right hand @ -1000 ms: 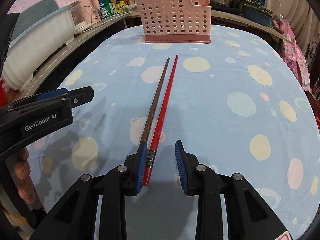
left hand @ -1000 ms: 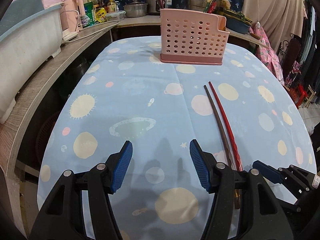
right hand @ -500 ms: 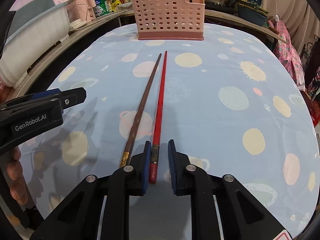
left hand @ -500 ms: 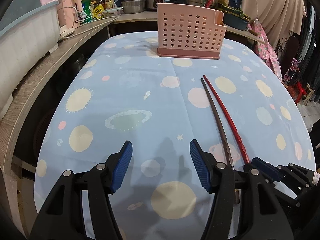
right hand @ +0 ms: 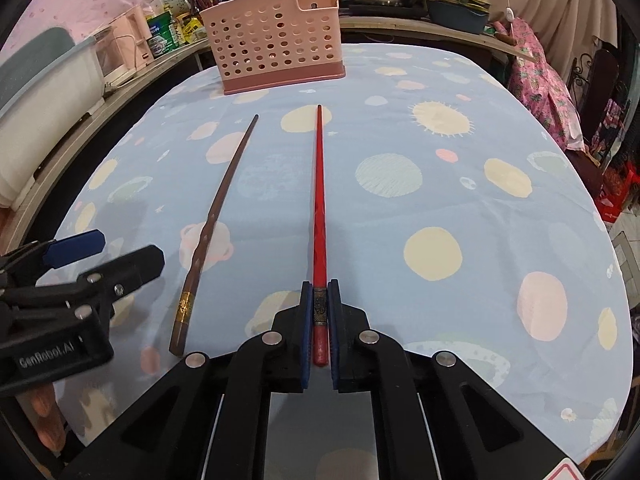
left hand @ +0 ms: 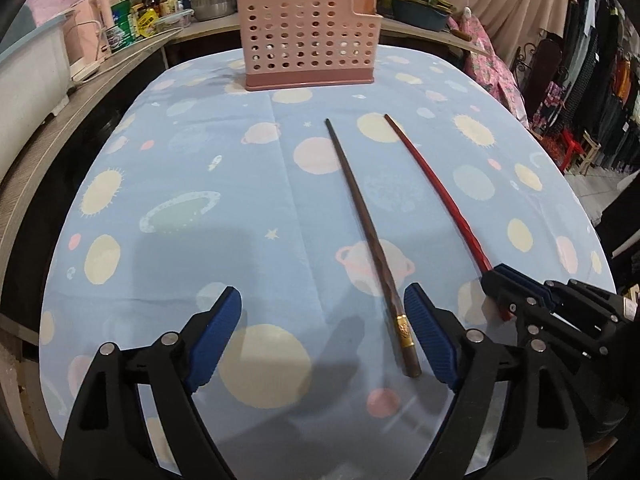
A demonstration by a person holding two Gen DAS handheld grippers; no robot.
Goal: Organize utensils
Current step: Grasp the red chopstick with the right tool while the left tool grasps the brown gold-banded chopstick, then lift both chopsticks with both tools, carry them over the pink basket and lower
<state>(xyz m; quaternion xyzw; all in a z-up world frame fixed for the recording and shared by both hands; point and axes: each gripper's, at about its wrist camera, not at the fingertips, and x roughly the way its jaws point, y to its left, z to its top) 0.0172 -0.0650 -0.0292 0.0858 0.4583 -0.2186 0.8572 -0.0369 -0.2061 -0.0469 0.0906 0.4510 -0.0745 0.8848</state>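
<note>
Left wrist view has the brown chopstick (left hand: 366,240) lying on the counter (left hand: 180,220), long axis running near to far toward the pink basket (left hand: 308,46) — its thick gilt-banded end sits between the jaws of the left gripper (left hand: 322,340), close to the right pad, untouched. Those jaws have just been opening and stand wide. Just to the right, the right gripper (right hand: 320,320) is clamped on the butt of the red chopstick (right hand: 319,200) — slim, glossy, tapering far.
</note>
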